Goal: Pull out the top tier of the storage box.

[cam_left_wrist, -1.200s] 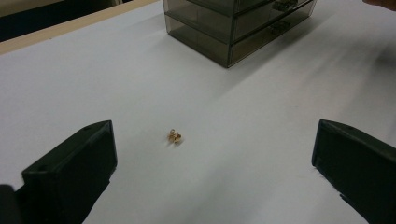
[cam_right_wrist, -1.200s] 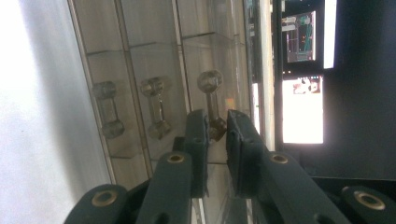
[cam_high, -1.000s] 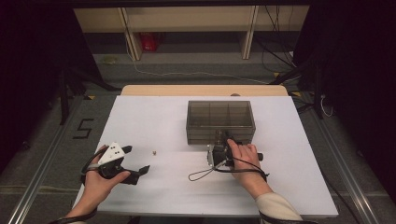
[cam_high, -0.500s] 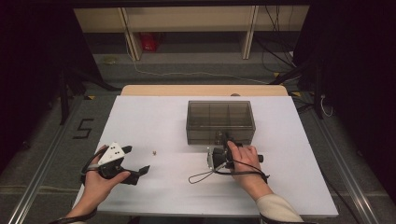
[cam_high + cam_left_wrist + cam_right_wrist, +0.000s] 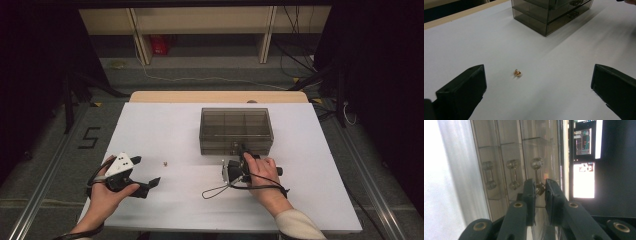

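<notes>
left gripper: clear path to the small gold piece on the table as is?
Probably yes. The left gripper has its jaws wide open, with the gold piece lying on bare table just ahead between them; nothing stands in the way.

Large dark digit "5" marked on the grey floor (image 5: 89,137), left of the white table (image 5: 150,130), screens (image 5: 584,180) in the right gripper view too blurred to read
</notes>
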The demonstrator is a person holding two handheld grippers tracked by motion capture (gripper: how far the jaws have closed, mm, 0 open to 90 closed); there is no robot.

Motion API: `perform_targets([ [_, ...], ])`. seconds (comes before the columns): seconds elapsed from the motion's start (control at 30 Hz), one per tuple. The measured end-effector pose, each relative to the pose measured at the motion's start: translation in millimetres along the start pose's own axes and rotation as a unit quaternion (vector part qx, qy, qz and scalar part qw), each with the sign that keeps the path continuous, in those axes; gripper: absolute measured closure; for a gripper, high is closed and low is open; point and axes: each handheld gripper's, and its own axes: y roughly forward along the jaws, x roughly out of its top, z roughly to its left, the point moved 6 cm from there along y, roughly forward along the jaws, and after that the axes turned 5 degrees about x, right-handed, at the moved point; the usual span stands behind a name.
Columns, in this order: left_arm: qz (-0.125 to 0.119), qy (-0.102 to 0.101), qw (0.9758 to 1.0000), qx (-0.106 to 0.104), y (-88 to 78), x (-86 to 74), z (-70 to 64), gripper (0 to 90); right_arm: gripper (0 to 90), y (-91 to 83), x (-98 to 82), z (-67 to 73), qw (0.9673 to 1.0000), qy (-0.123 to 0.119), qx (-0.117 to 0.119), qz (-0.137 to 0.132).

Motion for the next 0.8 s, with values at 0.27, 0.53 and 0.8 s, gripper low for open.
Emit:
perform_targets([
  [0.27,-0.001,0.0,1.0,0.0,-0.2,0.1,-0.1,0.0,79.8,-2.9,-0.6,1.4,1.0,-0.002,0.0,-0.004],
  [0.53,0.0,0.001,1.0,0.001,-0.7,0.0,-0.1,0.0,79.8,-4.1,-0.7,1.4,0.9999,-0.008,-0.001,-0.005],
  [0.8,0.0,0.001,1.0,0.001,-0.5,0.1,-0.4,0.0,86.9,-8.0,-1.0,1.7,0.9999,-0.007,0.001,-0.009],
])
